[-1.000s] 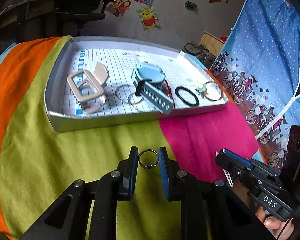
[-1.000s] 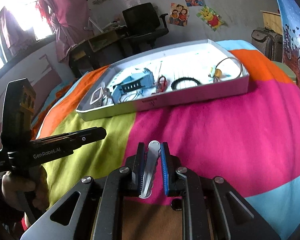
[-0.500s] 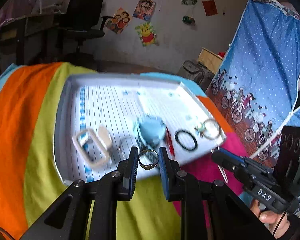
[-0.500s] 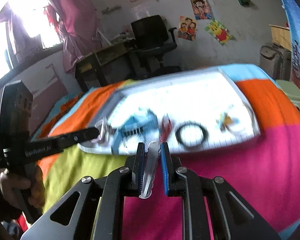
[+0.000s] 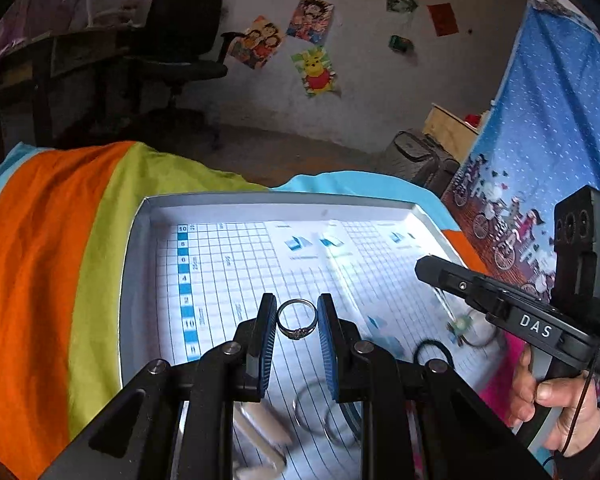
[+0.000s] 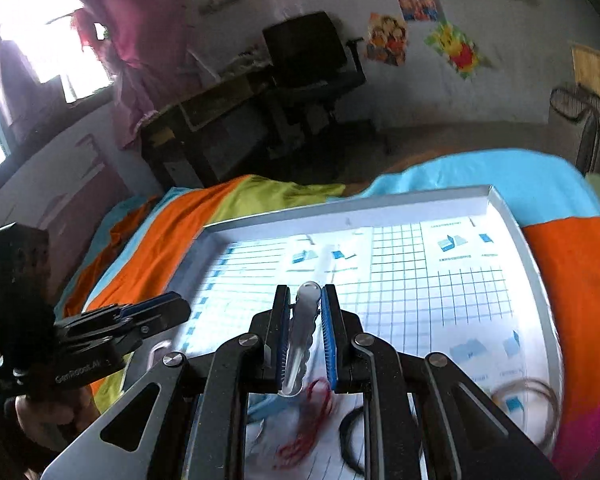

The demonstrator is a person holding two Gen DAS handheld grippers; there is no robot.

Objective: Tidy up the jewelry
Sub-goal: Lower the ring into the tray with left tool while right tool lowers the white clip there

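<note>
My left gripper [image 5: 297,322] is shut on a small silver ring [image 5: 297,319] and holds it above the white gridded tray [image 5: 134,264]. My right gripper [image 6: 305,320] is shut on a clear plastic hair clip [image 6: 300,340] above the same tray [image 6: 536,280]. Each gripper shows in the other's view: the right one [image 5: 500,304] on the right, the left one [image 6: 100,328] on the left. Below the fingers lie blurred pieces: a black hair band [image 5: 432,354], a bangle [image 6: 528,408], red thread [image 6: 308,420], silver rings [image 5: 320,416].
The tray lies on a bed with a striped orange, green, blue and pink sheet [image 5: 52,264]. A blue patterned curtain [image 5: 540,140] hangs on the right. A black office chair [image 5: 180,48] and a desk stand by the far wall.
Both grippers have moved forward from the bed's near side to above the tray, each still holding its piece. The jewelry in the tray now lies under and behind the fingers.
</note>
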